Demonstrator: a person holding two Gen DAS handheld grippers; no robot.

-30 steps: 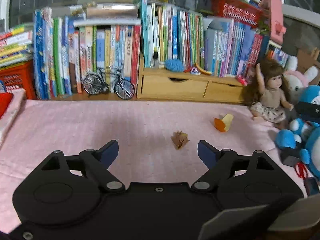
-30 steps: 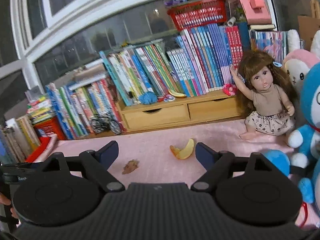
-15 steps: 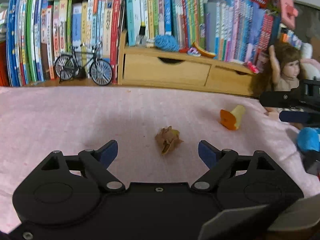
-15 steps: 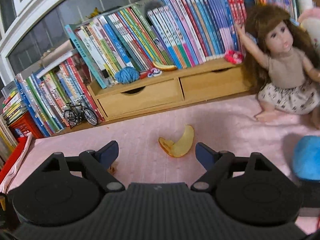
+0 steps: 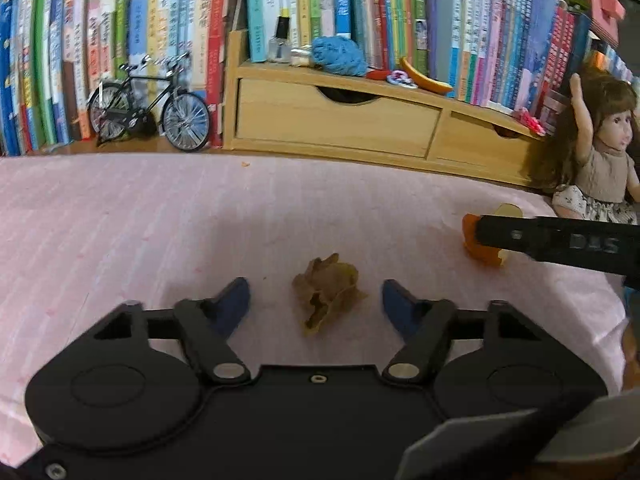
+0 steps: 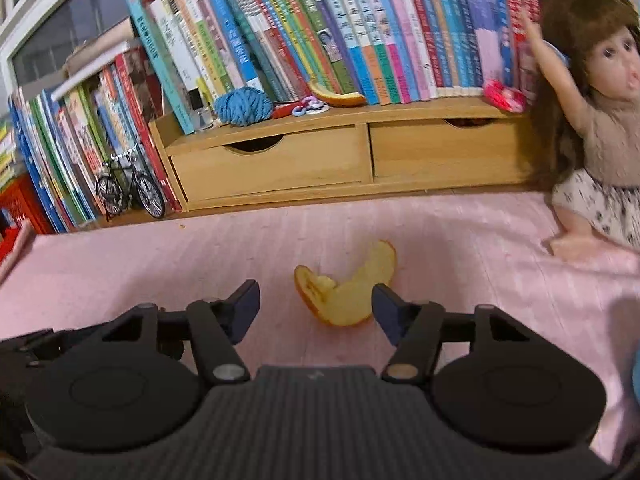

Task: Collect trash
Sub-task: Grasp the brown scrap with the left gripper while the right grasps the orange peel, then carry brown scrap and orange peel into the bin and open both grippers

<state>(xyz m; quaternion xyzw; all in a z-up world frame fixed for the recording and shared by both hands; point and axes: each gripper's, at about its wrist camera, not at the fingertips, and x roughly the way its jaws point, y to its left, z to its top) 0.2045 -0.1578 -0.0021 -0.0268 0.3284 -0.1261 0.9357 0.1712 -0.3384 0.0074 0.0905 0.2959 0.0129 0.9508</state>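
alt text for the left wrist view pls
The open left gripper brackets a crumpled brown scrap on a pink cloth. Behind stand books, a toy bicycle and a doll.

My left gripper is a matte black plastic frame with two blue fingertips. Behind them, angled black links hinge on silver pins, and beyond the pins sit two round housings with a small screw between them. My right gripper has the same links, pins and housings, but the centre plate behind its blue fingertips is ribbed grey. Pale lettering marks its side.
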